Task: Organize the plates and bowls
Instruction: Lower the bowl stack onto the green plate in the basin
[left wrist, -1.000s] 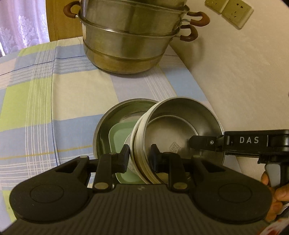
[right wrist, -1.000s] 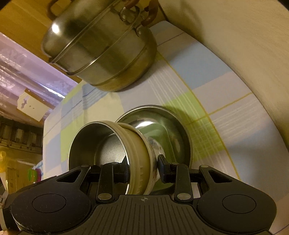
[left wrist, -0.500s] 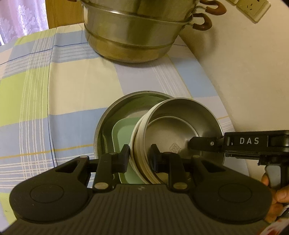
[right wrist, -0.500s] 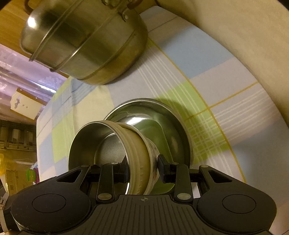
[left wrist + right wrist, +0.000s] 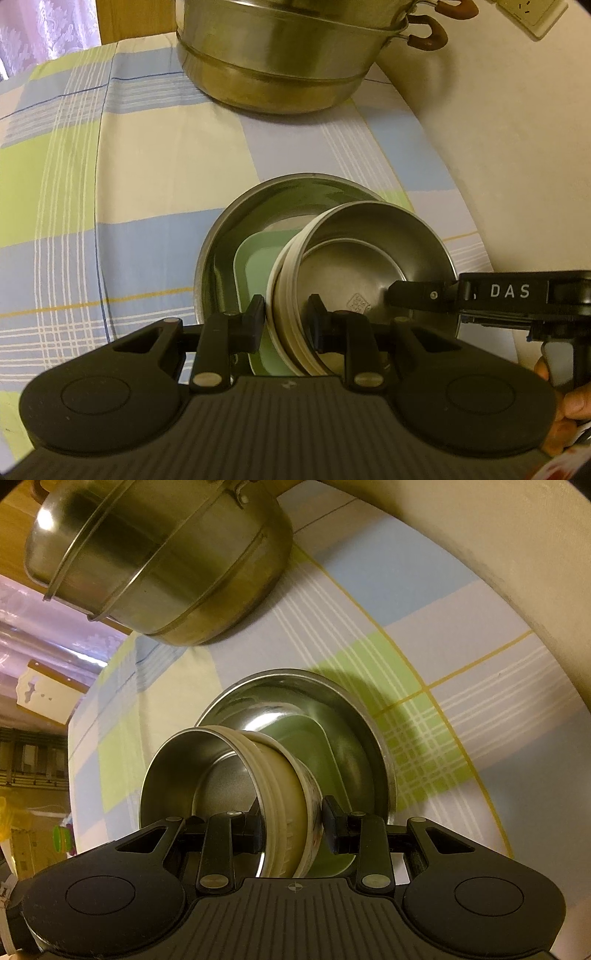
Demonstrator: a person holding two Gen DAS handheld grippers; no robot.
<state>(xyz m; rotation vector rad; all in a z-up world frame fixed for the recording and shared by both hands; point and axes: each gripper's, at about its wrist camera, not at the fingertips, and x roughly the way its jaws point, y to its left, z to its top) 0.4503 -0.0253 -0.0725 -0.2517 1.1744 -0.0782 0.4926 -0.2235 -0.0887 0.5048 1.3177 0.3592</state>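
Both tools hold one thing together: the round steel bowl with the cream band outside [image 5: 373, 258]. The left gripper [image 5: 286, 317] pinches the bowl's near wall, one finger outside and one inside. The right gripper [image 5: 293, 825] pinches the opposite wall the same way (its jaws are narrow, closed on the wall).

Just past the fingers, right under the bowl, sits the pale green square plate [image 5: 258, 258] inside the wide shallow steel dish [image 5: 229, 236]. Whether the bowl touches the plate yet, I cannot tell.

To do this well, I think, lower both sides together so the bowl stays flat. Set it in the middle of the green plate. Let go only when it rests.
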